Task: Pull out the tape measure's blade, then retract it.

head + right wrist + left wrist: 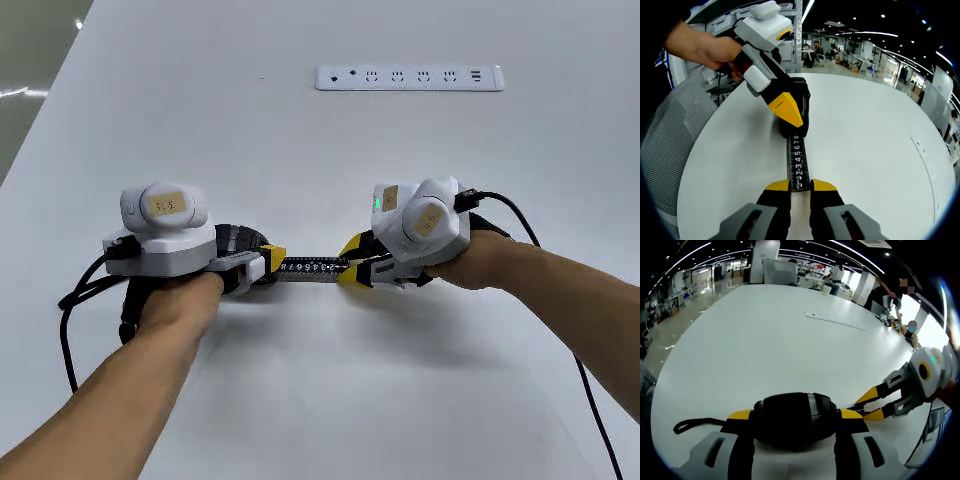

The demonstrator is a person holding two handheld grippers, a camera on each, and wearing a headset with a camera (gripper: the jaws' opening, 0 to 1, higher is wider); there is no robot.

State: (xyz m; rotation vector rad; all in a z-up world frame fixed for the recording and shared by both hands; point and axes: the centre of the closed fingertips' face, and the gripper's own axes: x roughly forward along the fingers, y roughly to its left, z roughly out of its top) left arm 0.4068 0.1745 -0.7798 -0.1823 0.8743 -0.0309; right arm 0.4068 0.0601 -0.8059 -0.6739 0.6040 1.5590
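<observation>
The blade (798,161) bears the numerals 2 to 8.

Forearms in from both sides, jaws facing; left gripper (268,263) clamped round tape measure (792,417), right gripper (350,263) pinching blade (798,160).

Tape measure (243,240) held, blade (312,268) drawn out — short

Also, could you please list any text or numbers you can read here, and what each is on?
"2 3 4 5 6 7 8": on the blade, held in the right gripper.
Too small to read: print on the left gripper's yellow jaw.
Blurred: the stickers on both grippers.
Too small: the power strip's marks.
</observation>
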